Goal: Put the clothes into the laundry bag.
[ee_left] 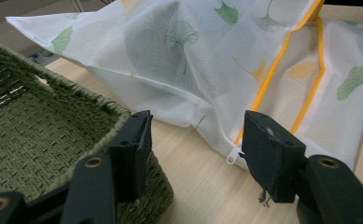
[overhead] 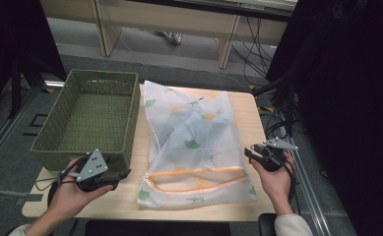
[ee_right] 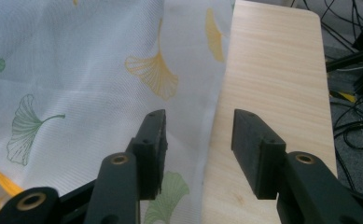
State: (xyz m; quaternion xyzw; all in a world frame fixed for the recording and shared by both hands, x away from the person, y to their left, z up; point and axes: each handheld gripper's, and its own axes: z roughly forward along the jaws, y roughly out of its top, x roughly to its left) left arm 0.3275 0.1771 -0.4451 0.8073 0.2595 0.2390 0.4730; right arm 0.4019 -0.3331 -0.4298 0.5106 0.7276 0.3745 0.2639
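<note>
A white mesh laundry bag [overhead: 194, 142] printed with green and yellow ginkgo leaves lies flat on the wooden table [overhead: 248, 118]. Its orange zipper [overhead: 194, 179] runs along the near end. A green woven basket [overhead: 132, 123] stands empty to the bag's left. My left gripper [overhead: 121, 176] hovers at the basket's near right corner, open, with nothing between its jaws. In the left gripper view [ee_left: 195, 135] the bag [ee_left: 207, 56] and its white zipper pull [ee_left: 232, 157] lie just ahead. My right gripper [overhead: 250, 153] is open beside the bag's right edge; its own view [ee_right: 200, 135] shows the bag [ee_right: 76, 70] under its left jaw.
The basket rim [ee_left: 100, 105] sits close under the left jaw. Bare tabletop [ee_right: 272, 70] runs along the bag's right side up to the table edge. Cables [overhead: 277, 125] and dark stands crowd the floor at the right. Another desk's legs stand behind.
</note>
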